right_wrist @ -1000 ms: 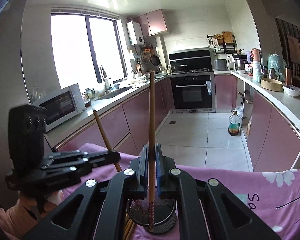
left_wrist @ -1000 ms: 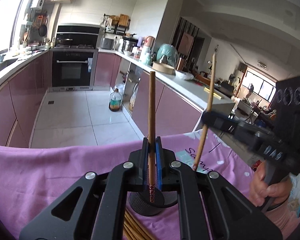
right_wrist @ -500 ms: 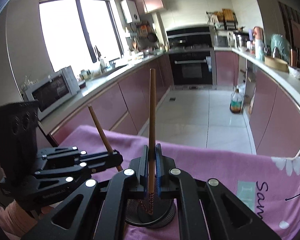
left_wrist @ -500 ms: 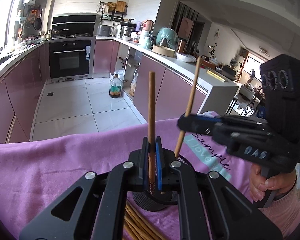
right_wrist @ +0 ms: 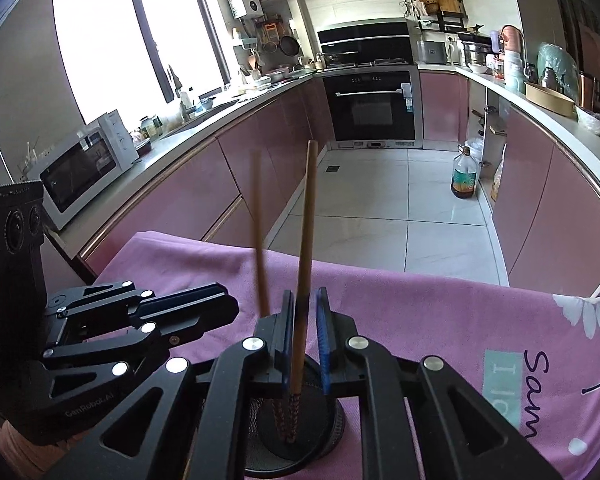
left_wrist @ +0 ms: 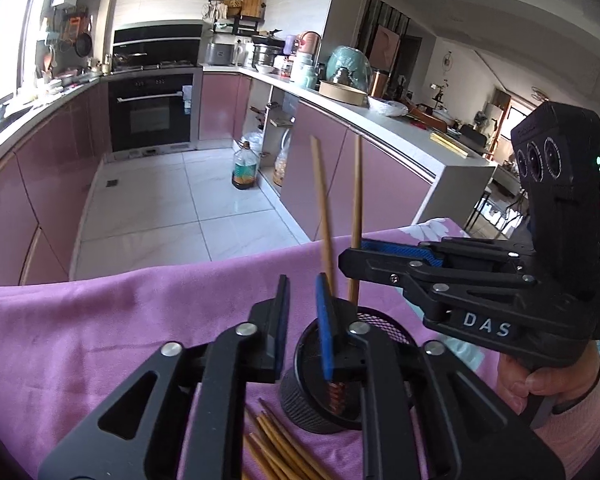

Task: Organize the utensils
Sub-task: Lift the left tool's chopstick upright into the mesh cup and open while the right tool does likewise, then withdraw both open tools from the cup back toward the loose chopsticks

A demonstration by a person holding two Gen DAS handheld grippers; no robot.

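A black mesh cup point(left_wrist: 300, 396) point(right_wrist: 336, 424) stands on the purple cloth point(left_wrist: 100, 340) point(right_wrist: 420, 312). My left gripper point(left_wrist: 303, 320) hovers just over it with its jaws opening and nothing between the pads. Its blurred wooden chopstick point(left_wrist: 322, 216) leans in the cup just past the right finger. My right gripper point(right_wrist: 305, 336) is also above the cup, jaws opening. The chopstick point(right_wrist: 305, 240) stands loose between them, tip in the cup, with a gap to the right pad. Each view shows the other gripper point(left_wrist: 356, 256) point(right_wrist: 230, 304) beside the cup.
Several loose chopsticks point(left_wrist: 276, 452) lie on the cloth in front of the cup. A person's hand point(left_wrist: 540, 384) holds the right gripper. Beyond the table's edge are a tiled floor, pink cabinets, an oven point(right_wrist: 372, 108), a microwave point(right_wrist: 84, 164) and an oil bottle point(right_wrist: 464, 176).
Both grippers came down over the cup with their chopsticks. Both pairs of jaws have parted, and the two chopsticks now stand loose in the cup, the left one tipping sideways.
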